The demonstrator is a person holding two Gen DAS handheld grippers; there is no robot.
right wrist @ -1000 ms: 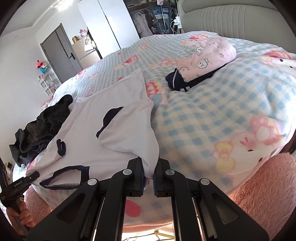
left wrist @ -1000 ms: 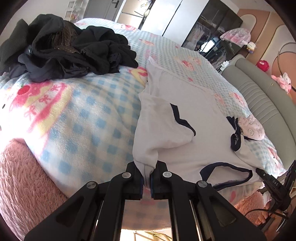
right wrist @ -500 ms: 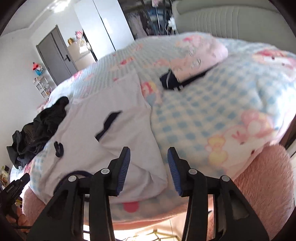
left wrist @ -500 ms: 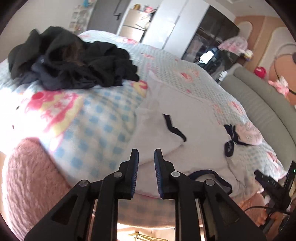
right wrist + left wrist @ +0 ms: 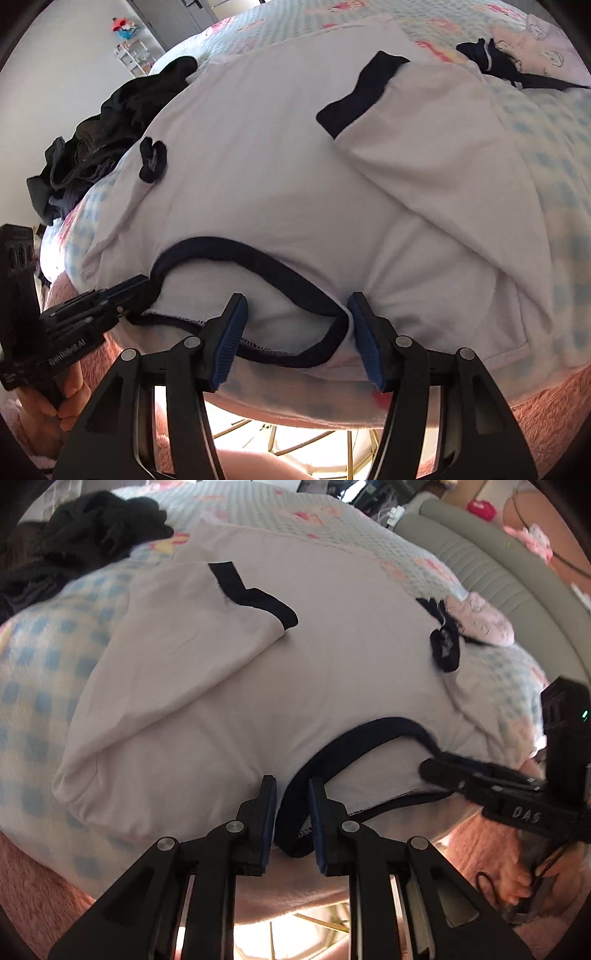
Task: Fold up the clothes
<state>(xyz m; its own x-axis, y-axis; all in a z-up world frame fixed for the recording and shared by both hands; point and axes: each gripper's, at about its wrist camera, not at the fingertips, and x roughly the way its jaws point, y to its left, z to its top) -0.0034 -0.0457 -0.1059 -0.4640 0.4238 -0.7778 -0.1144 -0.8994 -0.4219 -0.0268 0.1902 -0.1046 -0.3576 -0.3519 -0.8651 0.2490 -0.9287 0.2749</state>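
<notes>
A white T-shirt [image 5: 332, 657] [image 5: 277, 155] with navy trim lies flat on the bed, both sleeves folded inward onto its body. Its navy collar [image 5: 369, 734] [image 5: 236, 254] curves along the near edge. My left gripper [image 5: 292, 805] is open, with the left end of the collar between its fingers. It also shows in the right wrist view as the left gripper [image 5: 122, 291], tip at the collar. My right gripper [image 5: 295, 314] is open wide around the collar's right end. In the left wrist view the right gripper [image 5: 439, 770] touches the collar.
A heap of black clothes [image 5: 92, 535] [image 5: 110, 122] lies on the blue checked blanket [image 5: 44, 664] beyond the shirt. A folded pink garment [image 5: 480, 622] [image 5: 535, 48] rests near the grey headboard [image 5: 498, 572]. Pink fluffy fabric [image 5: 546, 406] lines the bed's near edge.
Both grippers let go of the shirt's folded shoulders, opened, and moved inward to the collar at the near edge. The sleeves stay folded on the shirt.
</notes>
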